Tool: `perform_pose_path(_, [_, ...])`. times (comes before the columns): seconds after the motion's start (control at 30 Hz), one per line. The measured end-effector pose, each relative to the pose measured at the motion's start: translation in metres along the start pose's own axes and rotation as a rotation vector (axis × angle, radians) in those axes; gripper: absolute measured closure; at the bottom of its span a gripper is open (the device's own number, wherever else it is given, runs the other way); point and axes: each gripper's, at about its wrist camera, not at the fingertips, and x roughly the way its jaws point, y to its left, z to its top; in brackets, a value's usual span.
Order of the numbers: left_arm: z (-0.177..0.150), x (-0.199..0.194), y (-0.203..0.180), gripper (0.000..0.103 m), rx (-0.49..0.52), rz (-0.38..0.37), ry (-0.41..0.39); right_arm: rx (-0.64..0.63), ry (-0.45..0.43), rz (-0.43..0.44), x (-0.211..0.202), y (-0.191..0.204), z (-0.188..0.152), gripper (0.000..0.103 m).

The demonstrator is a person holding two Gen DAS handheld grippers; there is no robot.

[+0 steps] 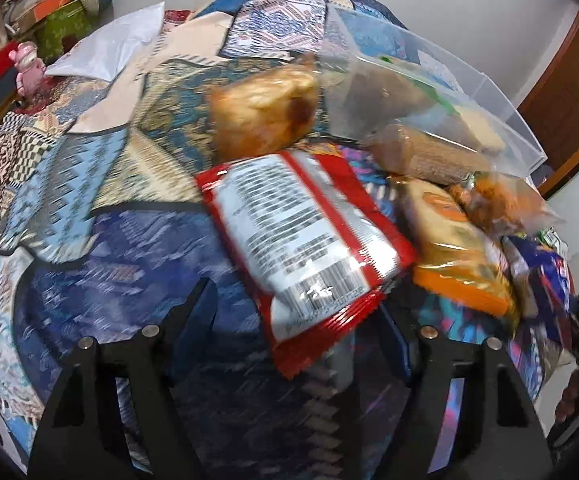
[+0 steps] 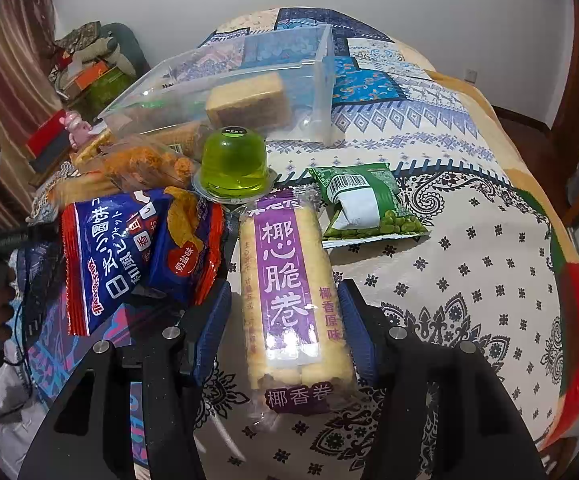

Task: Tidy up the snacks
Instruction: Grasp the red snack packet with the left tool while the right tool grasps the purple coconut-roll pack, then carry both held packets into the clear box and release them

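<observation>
Left gripper [image 1: 295, 304] is over the red-and-silver snack pack [image 1: 305, 236]. Jaws stand apart; the pack's lower end lies between them, its corner close to the right finger. Contact is too blurred to call, so no grip seen.

Right gripper [image 2: 285, 308] has both blue pads [image 2: 213, 320] against the sides of the purple coconut roll pack [image 2: 289, 292], clamped on it. Pack runs lengthwise between the fingers, label up, far end toward the green jelly cup [image 2: 231, 164].

Layout on the patchwork bedspread [image 1: 89, 184]:
- Clear plastic bin [image 2: 225, 76] at the far side; a pale wafer block [image 2: 247, 98] sits inside it, more packs showing through the near wall.
- Golden-brown pastry bag [image 1: 265, 110] in left wrist view just beyond the red-and-silver pack, beside the bin's corner.
- Orange-edged biscuit pack [image 1: 455, 252] just right of the red-and-silver pack, touching or nearly so.
- Clear bag of orange crumbly snacks [image 2: 145, 164] beside the jelly cup, near the bin.
- Blue-and-red cracker bag [image 2: 105, 252] left of the roll pack, with a smaller blue chip packet [image 2: 185, 244] overlapping it.
- Green pea packet [image 2: 365, 200] right of the roll pack, barcode side up, apart from the pile.
- Jelly cup stands inverted on its lid rim, between the bin and the roll pack.

Background: pink toy [image 1: 29, 68] and stacked boxes [image 1: 49, 12] past the bed's edge.
</observation>
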Motion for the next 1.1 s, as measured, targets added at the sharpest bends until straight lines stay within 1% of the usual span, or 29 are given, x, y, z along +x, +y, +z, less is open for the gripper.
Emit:
perform_pose_path(0.07, [-0.002, -0.008, 0.007, 0.030, 0.004, -0.011, 0.002, -0.004, -0.001, -0.006, 0.000, 0.001, -0.001, 0.051])
perform_pose_path(0.17, [0.001, -0.022, 0.014, 0.030, -0.017, -0.062, -0.010, -0.006, 0.001, -0.011, 0.000, 0.002, 0.000, 0.051])
perform_pose_path(0.2, [0.003, -0.027, 0.016, 0.030, -0.029, -0.080, -0.014, -0.005, 0.002, -0.009, 0.000, 0.002, 0.000, 0.051])
perform_pose_path(0.23, [0.005, -0.034, 0.017, 0.030, -0.042, -0.118, -0.024, -0.001, 0.003, -0.006, 0.000, 0.001, 0.000, 0.051])
perform_pose_path(0.3, [0.008, -0.045, 0.015, 0.030, -0.040, -0.176, -0.038, 0.005, 0.004, 0.001, -0.001, 0.001, 0.000, 0.051])
perform_pose_path(0.33, [0.009, -0.050, 0.011, 0.029, -0.036, -0.184, -0.047, 0.007, 0.004, 0.003, -0.001, 0.001, 0.000, 0.051])
perform_pose_path(0.37, [0.010, -0.053, 0.009, 0.027, -0.033, -0.182, -0.056, 0.006, 0.003, 0.003, -0.001, 0.001, 0.000, 0.052])
perform_pose_path(0.4, [0.012, -0.054, 0.006, 0.024, -0.033, -0.173, -0.062, 0.005, 0.003, -0.001, -0.001, 0.001, 0.000, 0.053])
perform_pose_path(0.43, [0.015, -0.053, 0.005, 0.019, -0.035, -0.164, -0.062, 0.000, 0.004, -0.010, 0.000, 0.001, -0.001, 0.057])
perform_pose_path(0.47, [0.017, -0.049, 0.003, 0.017, -0.042, -0.149, -0.058, -0.002, 0.003, -0.016, 0.000, 0.002, -0.001, 0.058])
perform_pose_path(0.53, [0.022, -0.038, 0.003, 0.017, -0.058, -0.123, -0.042, 0.001, -0.002, -0.014, -0.001, 0.001, -0.001, 0.058])
perform_pose_path(0.63, [0.027, -0.014, 0.007, 0.015, -0.116, -0.079, -0.009, 0.008, -0.009, -0.012, -0.003, 0.001, -0.003, 0.059])
perform_pose_path(0.73, [0.027, 0.007, 0.009, 0.015, -0.161, -0.087, 0.041, 0.010, -0.008, -0.003, -0.005, 0.002, -0.005, 0.059])
perform_pose_path(0.8, [0.027, 0.012, 0.003, 0.012, -0.135, -0.060, 0.029, 0.011, -0.007, 0.001, -0.006, 0.002, -0.006, 0.059])
perform_pose_path(0.9, [0.025, 0.016, -0.012, 0.012, -0.055, -0.012, 0.015, 0.014, -0.006, 0.007, -0.007, 0.002, -0.007, 0.059])
perform_pose_path(0.93, [0.022, 0.018, -0.017, 0.012, -0.027, 0.015, 0.007, 0.015, -0.006, 0.009, -0.008, 0.001, -0.007, 0.059])
perform_pose_path(1.0, [0.017, 0.017, -0.022, 0.014, -0.005, 0.033, -0.020, 0.020, -0.008, 0.013, -0.009, 0.002, -0.007, 0.059])
perform_pose_path(1.07, [0.014, 0.013, -0.022, 0.029, 0.001, 0.016, -0.033, 0.022, -0.014, 0.017, -0.012, 0.003, -0.007, 0.059])
perform_pose_path(1.1, [0.012, 0.010, -0.023, 0.030, 0.006, 0.016, -0.037, 0.022, -0.017, 0.017, -0.014, 0.003, -0.007, 0.059])
